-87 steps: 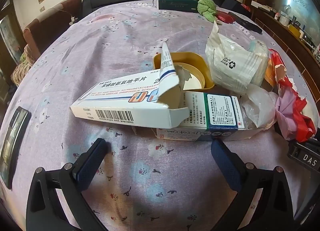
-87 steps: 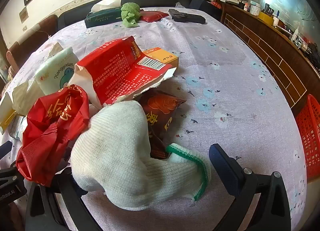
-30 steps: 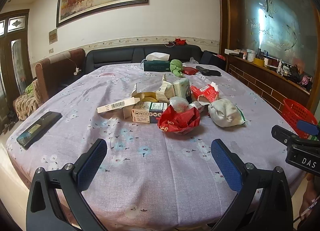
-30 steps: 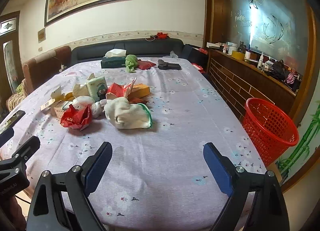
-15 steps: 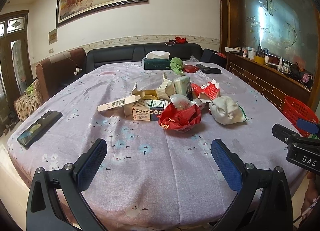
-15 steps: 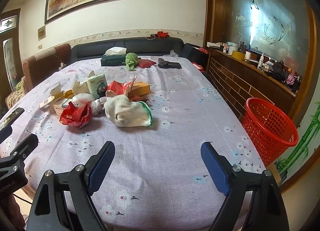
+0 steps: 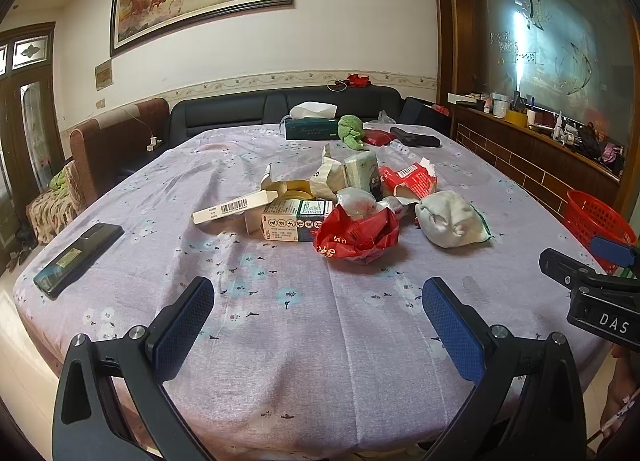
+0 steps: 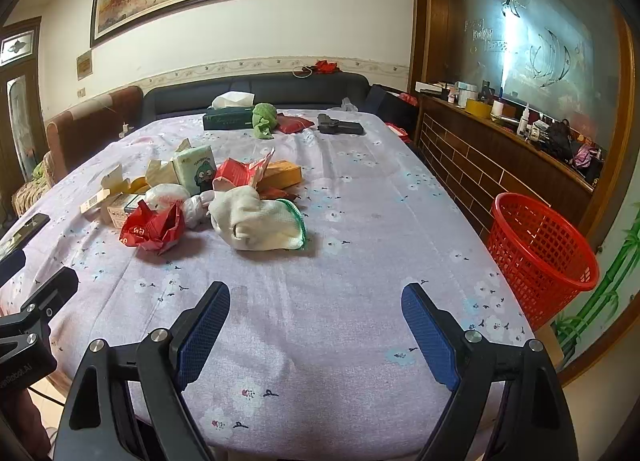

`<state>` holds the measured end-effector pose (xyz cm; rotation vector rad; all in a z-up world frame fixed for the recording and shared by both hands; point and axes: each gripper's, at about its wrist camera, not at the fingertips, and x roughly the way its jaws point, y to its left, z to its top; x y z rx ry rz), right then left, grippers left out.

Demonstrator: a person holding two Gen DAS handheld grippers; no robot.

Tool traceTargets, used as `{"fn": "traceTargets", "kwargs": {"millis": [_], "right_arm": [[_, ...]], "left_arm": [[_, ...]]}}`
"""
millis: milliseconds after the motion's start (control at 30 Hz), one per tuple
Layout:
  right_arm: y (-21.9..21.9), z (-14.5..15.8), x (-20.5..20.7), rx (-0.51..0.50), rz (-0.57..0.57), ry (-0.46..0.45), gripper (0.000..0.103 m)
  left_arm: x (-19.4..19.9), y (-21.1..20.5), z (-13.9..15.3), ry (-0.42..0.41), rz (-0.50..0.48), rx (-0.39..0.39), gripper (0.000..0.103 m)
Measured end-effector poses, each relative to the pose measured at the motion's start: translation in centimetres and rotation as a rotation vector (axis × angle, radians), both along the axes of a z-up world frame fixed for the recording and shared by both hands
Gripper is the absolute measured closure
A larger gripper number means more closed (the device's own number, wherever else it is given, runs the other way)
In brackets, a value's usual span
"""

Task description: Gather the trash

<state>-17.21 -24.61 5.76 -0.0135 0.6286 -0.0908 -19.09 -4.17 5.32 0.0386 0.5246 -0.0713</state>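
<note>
A heap of trash lies mid-table: a crumpled red bag point(image 7: 358, 235) point(image 8: 154, 227), a white glove with a green cuff point(image 7: 450, 219) point(image 8: 260, 221), medicine boxes point(image 7: 298, 219), a torn red wrapper point(image 7: 410, 179) point(image 8: 240, 173) and a tissue pack point(image 8: 196, 169). A red mesh basket point(image 8: 540, 249) point(image 7: 596, 223) stands on the floor to the table's right. My left gripper point(image 7: 318, 321) and right gripper point(image 8: 316, 327) are both open and empty, over the table's near edge, well short of the heap.
A black phone point(image 7: 78, 255) lies near the table's left edge. A tissue box point(image 7: 312, 127), a green cloth point(image 8: 264, 117), a red pouch point(image 8: 294, 123) and a black item point(image 8: 340, 127) sit at the far end. A sofa point(image 7: 280, 107) and a sideboard point(image 8: 500, 141) border the table.
Both grippers have pulled far back from close over the trash to the near table edge, then eased slightly forward. Both stay open and empty. The trash has not moved.
</note>
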Motion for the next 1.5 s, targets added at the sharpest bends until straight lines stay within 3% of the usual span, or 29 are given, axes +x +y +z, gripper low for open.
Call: {"fn": "traceTargets", "kwargs": {"millis": [367, 600, 700, 800, 933, 1100, 1133, 1167, 1300, 1500], "right_arm": [[-0.2, -0.3, 0.3, 0.018, 0.011, 0.016, 0.013], [-1.4, -0.5, 1.4, 0.119, 0.065, 0.053, 0.019], [-1.8, -0.6, 1.8, 0.127, 0.065, 0.057, 0.019], [-2.2, -0.5, 2.1, 0.134, 0.065, 0.057, 0.019], [-3.1, -0.2, 2.5, 0.156, 0.072, 0.056, 0.019], [-3.7, -0.1, 3.5, 0.191, 0.105, 0.069, 0.019], [-3.8, -0.1, 3.8, 0.201, 0.111, 0.071, 0.019], [-3.9, -0.1, 4.2, 0.211, 0.122, 0.074, 0.019], [-4.2, -0.3, 6.4, 0.255, 0.163, 0.089, 0.019], [-3.8, -1.0, 10.8, 0.366, 0.255, 0.158, 0.019]], "left_arm": [[1.0, 0.3, 0.0, 0.031, -0.024, -0.004, 0.000], [6.2, 1.8, -0.2, 0.154, -0.069, -0.063, 0.002], [8.8, 1.3, -0.8, 0.224, -0.112, -0.099, 0.016], [11.3, 0.0, -1.8, 0.311, -0.153, -0.109, 0.017], [13.7, -0.8, -3.1, 0.366, -0.140, -0.126, 0.019], [14.6, -2.5, -4.0, 0.394, -0.177, -0.096, 0.052], [14.4, -2.9, -4.0, 0.386, -0.192, -0.083, 0.068], [14.2, -3.1, -4.1, 0.393, -0.210, -0.088, 0.073], [13.4, -2.9, -3.8, 0.365, -0.220, -0.090, 0.076], [12.4, -1.0, -3.1, 0.357, -0.231, -0.155, 0.076]]}}
